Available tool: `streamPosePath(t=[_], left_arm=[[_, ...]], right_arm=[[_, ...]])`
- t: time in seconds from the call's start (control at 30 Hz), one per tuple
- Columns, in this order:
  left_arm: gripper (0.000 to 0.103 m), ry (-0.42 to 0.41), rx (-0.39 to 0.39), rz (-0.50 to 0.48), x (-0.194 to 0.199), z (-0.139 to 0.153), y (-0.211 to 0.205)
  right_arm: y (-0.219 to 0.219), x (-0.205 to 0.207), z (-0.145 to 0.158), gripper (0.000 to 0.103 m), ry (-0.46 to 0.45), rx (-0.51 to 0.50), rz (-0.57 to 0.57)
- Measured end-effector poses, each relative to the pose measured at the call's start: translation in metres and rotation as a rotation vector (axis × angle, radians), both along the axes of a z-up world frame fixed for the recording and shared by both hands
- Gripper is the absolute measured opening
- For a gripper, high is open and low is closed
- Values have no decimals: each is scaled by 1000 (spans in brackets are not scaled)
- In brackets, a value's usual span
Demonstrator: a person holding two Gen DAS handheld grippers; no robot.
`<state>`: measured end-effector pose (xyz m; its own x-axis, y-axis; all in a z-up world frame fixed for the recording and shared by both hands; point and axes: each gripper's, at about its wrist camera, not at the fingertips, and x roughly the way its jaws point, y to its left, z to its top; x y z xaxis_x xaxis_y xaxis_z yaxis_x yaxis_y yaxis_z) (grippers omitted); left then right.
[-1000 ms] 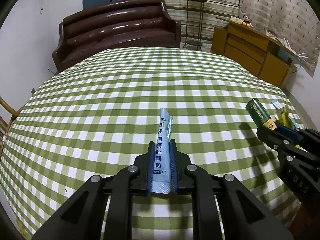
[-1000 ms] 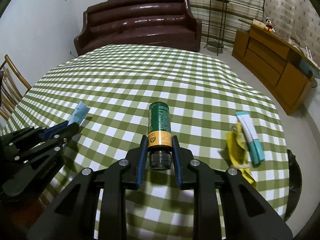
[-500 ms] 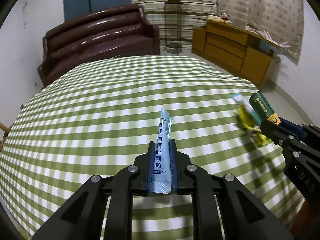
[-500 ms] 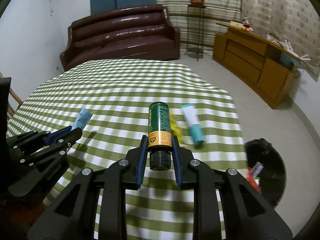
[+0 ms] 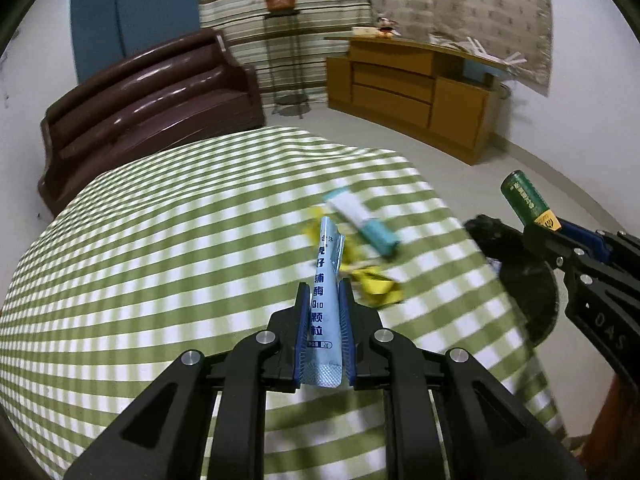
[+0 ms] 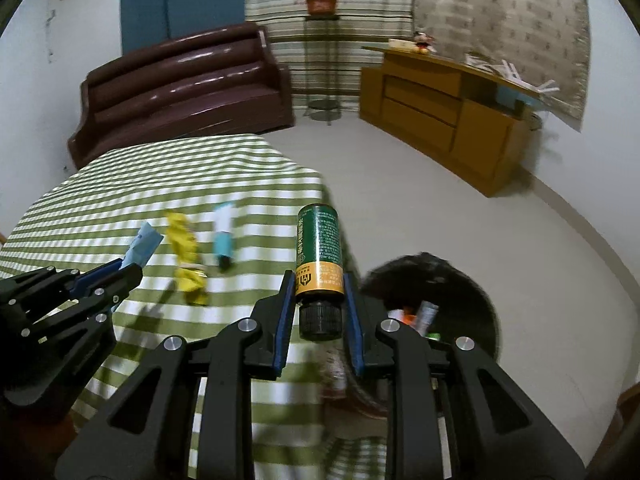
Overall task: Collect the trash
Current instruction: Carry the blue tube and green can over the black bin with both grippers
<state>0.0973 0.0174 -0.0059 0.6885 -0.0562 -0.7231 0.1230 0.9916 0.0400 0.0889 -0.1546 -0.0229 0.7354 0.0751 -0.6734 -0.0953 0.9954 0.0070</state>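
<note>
Down on the floor, right beside the corner of the desk (image 6: pixel 120 184), stood a round black trash bin (image 6: pixel 476 292). It was open at the top. Inside it lay a few bits of trash: something orange, something white and grey like a small tube, and a bit of green. They were blurry, so I could not tell just what they were.

The right claw (image 6: pixel 319 300) was clamped on a green bottle (image 6: pixel 319 248) with an orange band and a black cap. The cap end sat between the blue pads and the bottom of the bottle pointed away from the claw. The bottle was up in the air near the edge of the desk, close to the bin's rim. In the left wrist view the same bottle (image 5: pixel 524 200) showed at the far right, in front of the dark bin (image 5: pixel 524 280).

The left claw (image 5: pixel 323 320) was shut tight on a light blue packet (image 5: pixel 326 300) with dark blue writing on it. The packet stuck out forward from between the pads, over the green and white checked cloth.

Two more things lay on the desk near that corner. One was a crumpled yellow wrapper (image 6: pixel 186 256). Just beside it lay a white tube with a teal end (image 6: pixel 223 236). Both lay flat on the cloth, between the left claw and the bin.
</note>
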Motion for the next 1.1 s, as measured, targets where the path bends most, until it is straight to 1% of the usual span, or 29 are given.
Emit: streamPosePath(t=[0.3, 0.53, 0.73, 1.1], left_arm=[[16, -6, 3, -100, 10, 2, -64], [16, 0, 4, -147, 17, -3, -107], [16, 3, 15, -168, 24, -9, -132], [16, 13, 31, -188, 35, -17, -160]], right_arm=[[-57, -5, -5, 23, -3, -3, -98], [-86, -5, -12, 23, 3, 1, -159], [-102, -2, -18, 23, 11, 11, -183], [-120, 6, -27, 23, 27, 34, -221]])
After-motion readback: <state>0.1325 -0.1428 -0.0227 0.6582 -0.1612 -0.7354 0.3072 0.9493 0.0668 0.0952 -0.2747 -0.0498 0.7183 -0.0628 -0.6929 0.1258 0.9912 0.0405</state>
